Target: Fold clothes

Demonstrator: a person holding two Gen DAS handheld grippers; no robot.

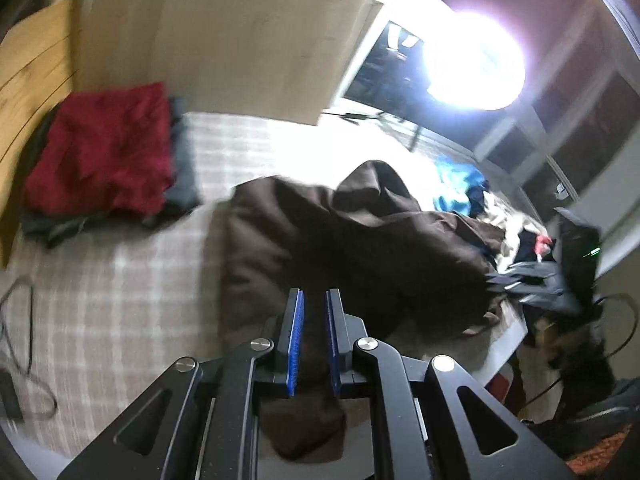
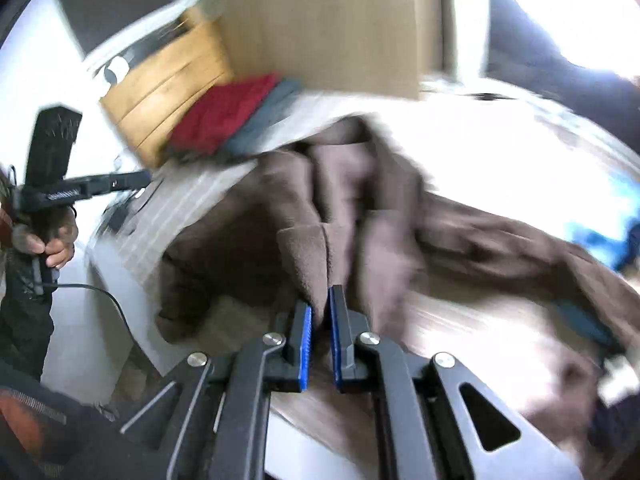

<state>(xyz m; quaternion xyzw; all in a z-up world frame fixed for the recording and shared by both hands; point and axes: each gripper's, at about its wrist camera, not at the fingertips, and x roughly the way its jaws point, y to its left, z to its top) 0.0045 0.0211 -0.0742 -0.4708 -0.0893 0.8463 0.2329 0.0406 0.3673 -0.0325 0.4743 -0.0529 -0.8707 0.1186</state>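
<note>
Right now the main risk is losing one corner of the brown garment while you carry it. Your right gripper is pinched together on a narrow fold of the brown cloth, and only a thin tongue of fabric sits between the blue pads; a sharp pull sideways could slide it out, and the blur in the right wrist view suggests a quick move. Your left gripper also stands nearly together, with brown cloth between its blue pads and hanging below them, so it looks clamped on the garment too. If the two hands pull at different speeds, the cloth between them may twist rather than spread flat, and the fold would come out crooked.

Watch the heap of loose clothes at the far right of the bed: the garment's trailing end lies against it and could drag pieces along. The folded red piece on its stack near the wooden headboard sits well apart and seems safe.

As for the garment itself, it is dark brown, soft and matte, bunched in thick rumpled folds across the checked bed cover, part of it lifted towards your grippers, not yet laid flat.
</note>
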